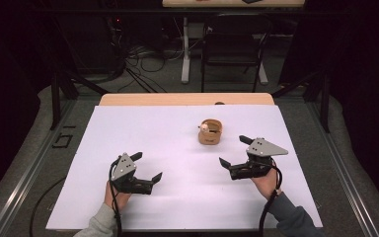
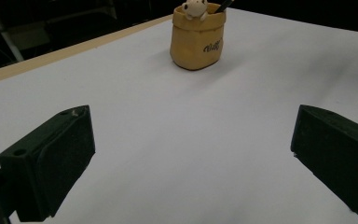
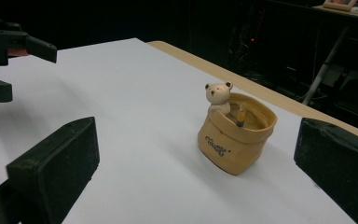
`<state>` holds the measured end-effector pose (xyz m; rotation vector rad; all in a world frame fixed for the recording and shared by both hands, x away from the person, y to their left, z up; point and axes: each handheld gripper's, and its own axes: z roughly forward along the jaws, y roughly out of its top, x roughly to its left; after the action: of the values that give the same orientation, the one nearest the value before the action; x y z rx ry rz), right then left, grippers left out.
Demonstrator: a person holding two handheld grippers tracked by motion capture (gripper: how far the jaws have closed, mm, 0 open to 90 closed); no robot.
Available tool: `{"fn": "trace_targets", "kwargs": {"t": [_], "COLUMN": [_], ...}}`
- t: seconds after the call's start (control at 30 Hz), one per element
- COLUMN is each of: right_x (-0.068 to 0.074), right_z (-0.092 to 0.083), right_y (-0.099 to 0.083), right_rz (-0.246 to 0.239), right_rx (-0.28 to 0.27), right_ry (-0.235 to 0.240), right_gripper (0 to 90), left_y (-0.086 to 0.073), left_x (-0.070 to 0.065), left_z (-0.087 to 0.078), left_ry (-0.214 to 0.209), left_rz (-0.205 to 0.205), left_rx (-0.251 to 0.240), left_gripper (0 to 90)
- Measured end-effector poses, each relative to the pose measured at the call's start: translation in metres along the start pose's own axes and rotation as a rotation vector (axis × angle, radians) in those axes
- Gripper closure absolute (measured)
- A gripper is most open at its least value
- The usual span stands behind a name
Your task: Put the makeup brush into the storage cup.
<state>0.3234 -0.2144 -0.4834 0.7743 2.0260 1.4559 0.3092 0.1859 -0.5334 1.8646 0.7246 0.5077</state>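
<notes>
- The left gripper (image 1: 148,166) rests low over the white sheet (image 1: 143,128), jaws spread wide, holding nothing.
- The right gripper (image 1: 233,150) hovers near the pot (image 1: 210,132), jaws also wide apart and empty.
- The tan pot stands upright on the sheet towards the far edge, just beyond the right gripper, with a small bear (image 3: 218,95) on its rim and a pencil (image 3: 240,115) inside.

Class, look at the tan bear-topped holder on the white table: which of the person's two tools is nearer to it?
Right. The right tool sits just beside and slightly nearer the person than the bear holder; the left tool is farther off across the table.
</notes>
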Motion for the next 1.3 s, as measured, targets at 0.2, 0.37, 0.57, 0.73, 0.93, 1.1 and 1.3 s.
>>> {"fn": "trace_targets", "kwargs": {"t": [0.2, 0.37, 0.57, 0.73, 0.93, 1.1, 1.3], "right_x": [0.002, 0.001, 0.003, 0.003, 0.002, 0.005, 0.006], "right_z": [-0.011, -0.021, -0.031, -0.039, -0.05, -0.057, -0.064], "right_y": [-0.008, -0.014, -0.021, -0.028, -0.037, -0.044, -0.049], "right_rz": [-0.001, 0.009, 0.009, 0.003, 0.014, 0.012, 0.012], "right_rx": [-0.007, -0.015, -0.019, -0.021, -0.016, -0.008, -0.002], "right_ry": [-0.014, -0.038, -0.057, -0.074, -0.103, -0.13, -0.137], "right_gripper": [0.0, 0.0, 0.0, 0.0, 0.0, 0.0, 0.0], "left_y": [-0.003, -0.006, -0.011, -0.015, -0.02, -0.023, -0.029], "left_x": [0.0, 0.0, 0.001, 0.002, 0.003, 0.006, 0.007], "left_z": [-0.006, -0.012, -0.018, -0.022, -0.028, -0.036, -0.039], "left_ry": [0.003, 0.01, 0.017, 0.025, 0.042, 0.062, 0.066], "left_rz": [-0.001, 0.0, -0.005, -0.01, -0.014, -0.019, -0.035], "left_rx": [0.003, 0.004, 0.005, 0.014, 0.024, 0.022, 0.032], "left_gripper": [0.0, 0.0, 0.0, 0.0, 0.0, 0.0, 0.0]}}
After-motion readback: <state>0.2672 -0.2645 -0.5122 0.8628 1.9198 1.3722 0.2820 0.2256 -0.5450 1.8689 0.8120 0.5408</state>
